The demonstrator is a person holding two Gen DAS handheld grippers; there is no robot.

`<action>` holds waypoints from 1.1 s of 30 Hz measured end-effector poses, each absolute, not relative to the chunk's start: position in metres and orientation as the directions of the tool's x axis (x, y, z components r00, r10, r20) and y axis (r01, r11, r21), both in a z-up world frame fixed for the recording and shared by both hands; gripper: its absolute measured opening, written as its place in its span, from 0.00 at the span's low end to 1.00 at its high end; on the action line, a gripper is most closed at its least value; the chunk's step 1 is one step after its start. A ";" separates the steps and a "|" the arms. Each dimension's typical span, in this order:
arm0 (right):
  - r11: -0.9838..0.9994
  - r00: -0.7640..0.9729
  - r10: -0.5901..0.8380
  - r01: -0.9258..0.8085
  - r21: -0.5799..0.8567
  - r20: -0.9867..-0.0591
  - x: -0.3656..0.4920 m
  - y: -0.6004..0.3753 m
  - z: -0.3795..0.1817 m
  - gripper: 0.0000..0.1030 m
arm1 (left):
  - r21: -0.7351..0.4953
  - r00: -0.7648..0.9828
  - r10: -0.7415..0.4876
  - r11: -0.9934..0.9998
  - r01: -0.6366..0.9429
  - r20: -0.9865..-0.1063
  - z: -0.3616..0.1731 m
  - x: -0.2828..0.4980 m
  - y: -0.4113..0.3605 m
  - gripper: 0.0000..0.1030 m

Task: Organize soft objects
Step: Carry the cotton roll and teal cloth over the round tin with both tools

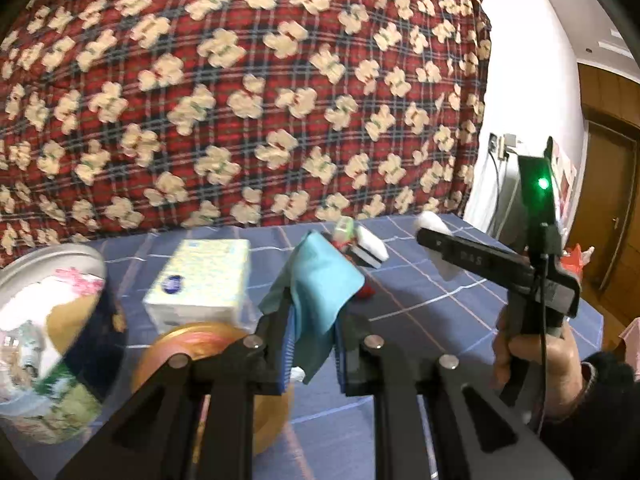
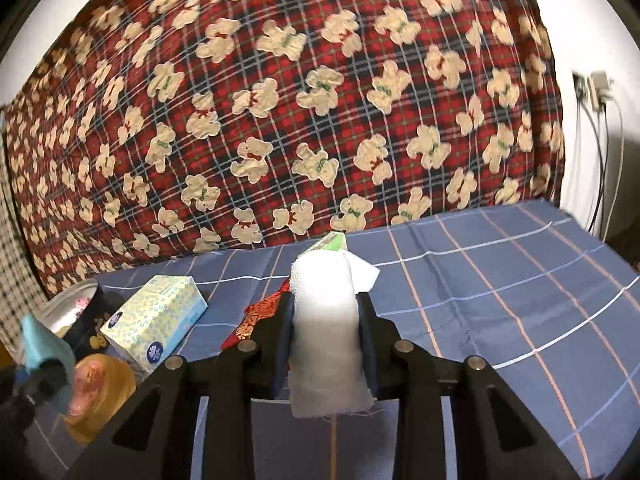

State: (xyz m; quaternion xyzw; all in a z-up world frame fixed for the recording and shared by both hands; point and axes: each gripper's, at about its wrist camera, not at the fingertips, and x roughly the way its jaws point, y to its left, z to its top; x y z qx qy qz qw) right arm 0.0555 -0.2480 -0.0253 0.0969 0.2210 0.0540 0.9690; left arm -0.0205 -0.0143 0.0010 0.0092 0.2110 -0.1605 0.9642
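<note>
Left tool (image 1: 310,316): jaws closed on a teal cloth (image 1: 316,284), which drapes over and between the fingers and hangs clear of the tabletop (image 1: 460,320). In the right wrist view the same cloth (image 2: 42,344) appears at the far left edge, above the amber tape roll (image 2: 100,392).

Right tool (image 2: 325,320): jaws clamped on a white gauze roll (image 2: 325,320), held upright between the pads with its frayed lower edge hanging below the fingers. From the left wrist view this tool (image 1: 436,240) is raised above the right side of the tabletop, gripped by the person's right hand (image 1: 532,356).

Items on the blue checked covering: a tissue box (image 1: 200,280) at left, the amber tape roll (image 1: 212,380) just in front of it, and a round tin (image 1: 52,340) at far left. A white sponge (image 1: 372,246) and a small green-and-white packet (image 1: 344,228) lie near the back edge. A red patterned fabric piece (image 2: 260,312) lies just beyond the right tool's left finger. A plaid bear-print blanket (image 1: 240,80) fills the background.
</note>
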 end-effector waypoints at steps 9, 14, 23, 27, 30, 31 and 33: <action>0.980 0.903 0.178 -0.128 0.151 -0.391 0.024 -0.187 -0.018 0.32 | -0.047 0.896 -0.254 0.966 0.254 -0.363 0.004 -0.031 0.030 0.15; 0.969 0.894 0.233 -0.181 0.167 -0.384 0.016 -0.151 -0.016 0.32 | -0.048 0.906 -0.232 0.972 0.230 -0.353 0.004 -0.036 0.048 0.15; 0.945 0.868 0.326 -0.285 0.162 -0.375 0.008 -0.084 -0.010 0.32 | -0.071 0.926 -0.178 0.984 0.163 -0.332 0.006 -0.042 0.088 0.15; 0.932 0.853 0.362 -0.324 0.161 -0.376 0.008 -0.056 -0.008 0.32 | -0.071 0.937 -0.135 0.990 0.118 -0.322 0.009 -0.043 0.110 0.15; 0.920 0.842 0.391 -0.355 0.165 -0.371 0.008 -0.035 -0.004 0.32 | -0.067 0.942 -0.102 0.994 0.085 -0.321 0.010 -0.043 0.127 0.15; 0.916 0.838 0.400 -0.364 0.167 -0.370 0.008 -0.029 -0.003 0.32 | -0.068 0.943 -0.093 0.995 0.075 -0.319 0.011 -0.043 0.132 0.15; 0.908 0.831 0.418 -0.383 0.169 -0.367 0.007 -0.016 -0.002 0.32 | -0.071 0.946 -0.078 0.996 0.058 -0.314 0.011 -0.044 0.141 0.15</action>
